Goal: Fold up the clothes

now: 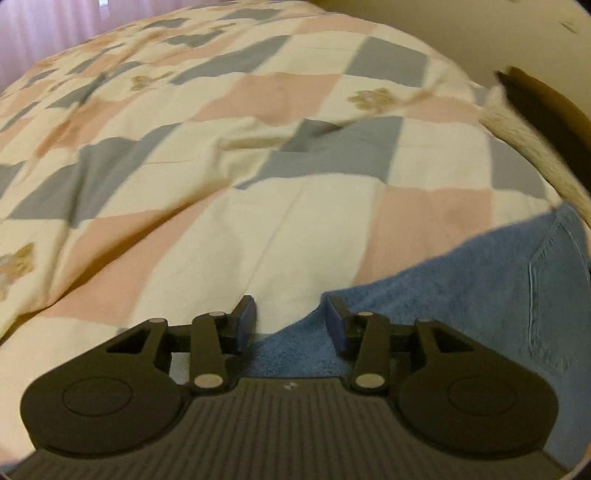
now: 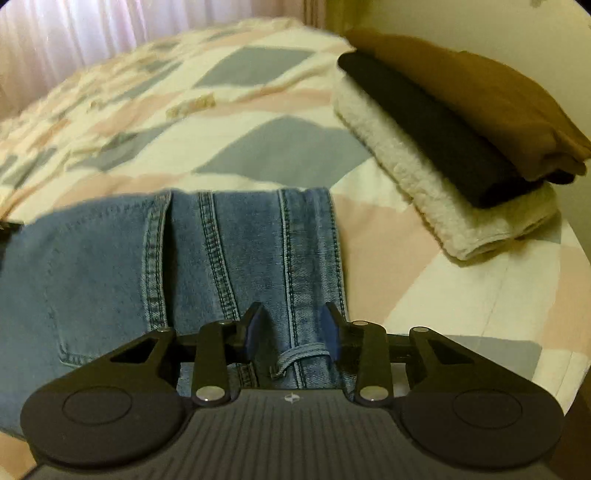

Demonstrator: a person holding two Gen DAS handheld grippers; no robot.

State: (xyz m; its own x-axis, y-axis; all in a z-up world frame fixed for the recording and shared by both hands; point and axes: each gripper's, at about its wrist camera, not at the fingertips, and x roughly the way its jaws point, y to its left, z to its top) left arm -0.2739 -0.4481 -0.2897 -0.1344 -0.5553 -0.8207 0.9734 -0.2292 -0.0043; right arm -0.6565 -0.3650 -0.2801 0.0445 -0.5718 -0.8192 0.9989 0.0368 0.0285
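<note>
From the left wrist camera, the left gripper (image 1: 291,319) has its two black fingers with blue pads spread apart, with nothing pinched between them. It hovers over the near left edge of the blue denim jeans (image 1: 480,288), whose cloth here looks napped and slightly fuzzy, with a raised stitched seam curving along the right side. The jeans lie at the near right, cut off by the frame edge and partly hidden beneath the gripper body. Around them spreads the quilted bedspread checked in cream, pink and grey-blue (image 1: 258,147), soft and rumpled, with tan paw-like prints blurred by motion. At the far right only a sliver of the fleecy cream folded towel (image 1: 524,147) and something dark above it show.

From the right wrist camera, the right gripper (image 2: 291,325) is likewise spread, empty, poised above the jeans (image 2: 110,277). The denim lies flat at the near left, showing double-stitched seams, a pocket outline and a belt loop (image 2: 299,356) curling between the fingers; its near part is hidden under the gripper. At the far right sits a folded stack: the cream towel (image 2: 461,221) at the bottom, a smooth black folded garment (image 2: 443,140) in the middle and a brown folded garment (image 2: 480,92) on top. Pale pleated curtains (image 2: 92,29) hang beyond the bedspread (image 2: 258,110).
</note>
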